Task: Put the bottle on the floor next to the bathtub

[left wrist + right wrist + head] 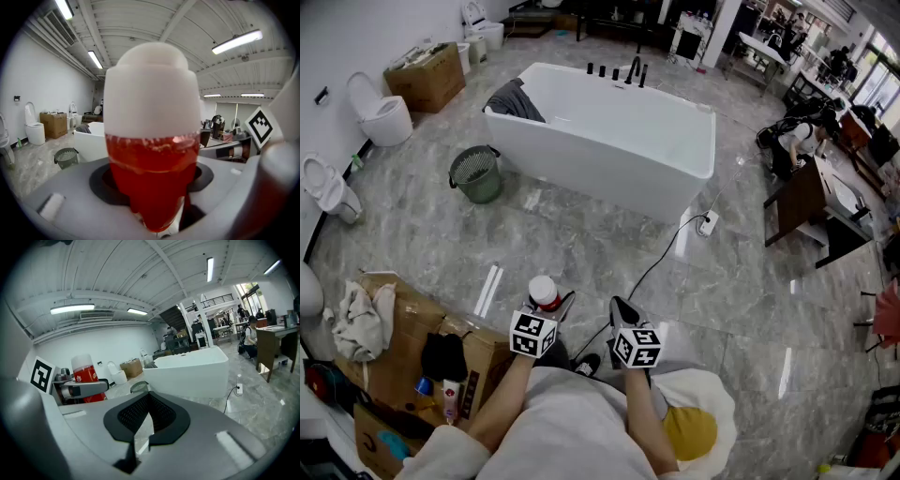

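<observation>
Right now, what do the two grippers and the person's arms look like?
The left gripper and right gripper match: smooth grey bodies in their own views, with black jaws. The right one's pads are black with a fine ribbed texture. Each carries a white cube printed with black square markers. The person wears a light top, with a pale sleeve bunched on the left arm.

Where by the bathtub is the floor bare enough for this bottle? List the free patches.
Free: the floor along the bathtub's near side, between the green basket and the power strip; also the stretch between the tub's right end and the dark table. Crowded: lower left, where open cardboard boxes hold clutter.
</observation>
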Available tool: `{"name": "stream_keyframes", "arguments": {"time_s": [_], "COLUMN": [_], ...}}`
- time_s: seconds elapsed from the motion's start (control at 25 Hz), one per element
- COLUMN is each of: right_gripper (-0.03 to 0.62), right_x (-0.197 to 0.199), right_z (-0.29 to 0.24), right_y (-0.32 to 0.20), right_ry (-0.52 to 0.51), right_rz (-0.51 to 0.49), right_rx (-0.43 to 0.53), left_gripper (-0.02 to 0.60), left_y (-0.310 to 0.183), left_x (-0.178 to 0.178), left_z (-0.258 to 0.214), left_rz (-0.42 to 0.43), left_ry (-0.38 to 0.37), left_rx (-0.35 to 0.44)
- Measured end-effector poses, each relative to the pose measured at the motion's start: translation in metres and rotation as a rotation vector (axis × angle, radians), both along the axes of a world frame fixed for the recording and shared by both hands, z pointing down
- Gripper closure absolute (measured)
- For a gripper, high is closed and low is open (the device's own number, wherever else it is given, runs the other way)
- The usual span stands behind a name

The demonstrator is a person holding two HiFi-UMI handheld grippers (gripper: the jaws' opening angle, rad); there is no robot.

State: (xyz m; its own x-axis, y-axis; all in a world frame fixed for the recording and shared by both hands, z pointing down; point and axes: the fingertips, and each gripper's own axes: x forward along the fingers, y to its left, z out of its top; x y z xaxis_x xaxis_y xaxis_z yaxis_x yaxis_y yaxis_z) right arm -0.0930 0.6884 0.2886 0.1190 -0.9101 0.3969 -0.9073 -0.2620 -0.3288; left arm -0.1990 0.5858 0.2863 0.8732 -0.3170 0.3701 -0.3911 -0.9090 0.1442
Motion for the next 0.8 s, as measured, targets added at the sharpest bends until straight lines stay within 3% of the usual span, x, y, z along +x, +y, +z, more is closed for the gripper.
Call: {"name": "stream_keyframes", "arguments": {"time_s": [0.4, 0.6, 0.8], "right_gripper": [0.594, 0.594, 0.594], "right_x": [0.011, 0.027, 0.032], "right_z": [0.002, 0.002, 0.008], "right_y": [-0.003, 0.006, 0.001], "right_ry": [0.007, -0.012, -0.05], "right_rz": [0.008, 0.07, 0.051], "right_rx": [0.003, 0.039, 0.053], "left_gripper": [0.249, 0.249, 0.249], "left_y": [0.001, -0.004, -0.034], "left_x": [0.012, 0.001, -0.014], "left_z": [-0.002, 0.002, 0.01], "left_rz": [0.017, -0.003, -0.044], "left_ry": [-0.005, -0.022, -0.05], "left_rx": [0.014, 0.026, 0.022]}}
